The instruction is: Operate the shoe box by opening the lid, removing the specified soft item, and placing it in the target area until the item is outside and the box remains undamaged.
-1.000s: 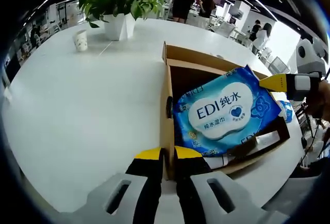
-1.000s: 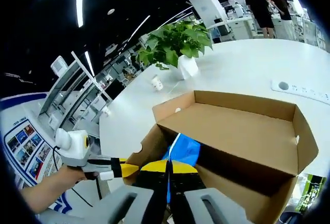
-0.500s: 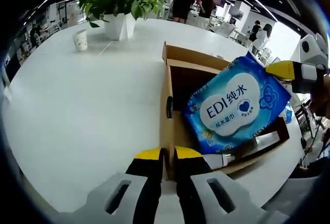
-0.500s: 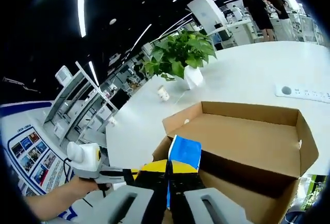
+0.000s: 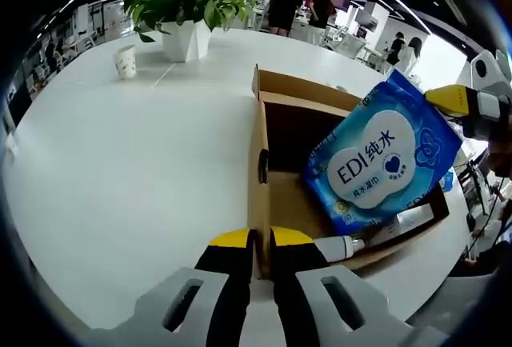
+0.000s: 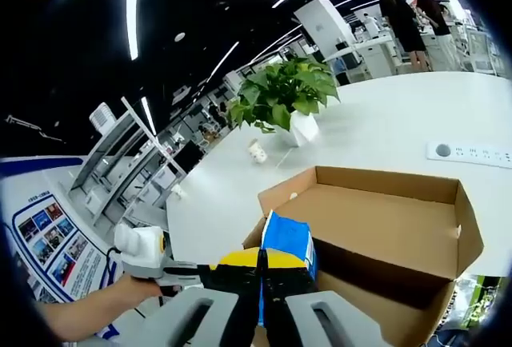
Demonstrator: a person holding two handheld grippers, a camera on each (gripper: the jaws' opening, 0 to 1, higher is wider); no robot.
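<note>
We find the left gripper (image 5: pixel 252 239) with its jaws clamped on the near wall of the open cardboard box (image 5: pixel 259 195), which sits on the white table (image 5: pixel 120 163). The right gripper (image 6: pixel 262 257) has its jaws pressed together on the top edge of the blue wipes pack (image 6: pixel 286 239). In the left gripper view that pack (image 5: pixel 380 159) hangs tilted above the box interior, its lower corner within the opening, the right gripper (image 5: pixel 456 101) pinching its upper corner. A potted plant (image 5: pixel 188 3) and a paper cup (image 5: pixel 125 61) stand well apart from the box.
</note>
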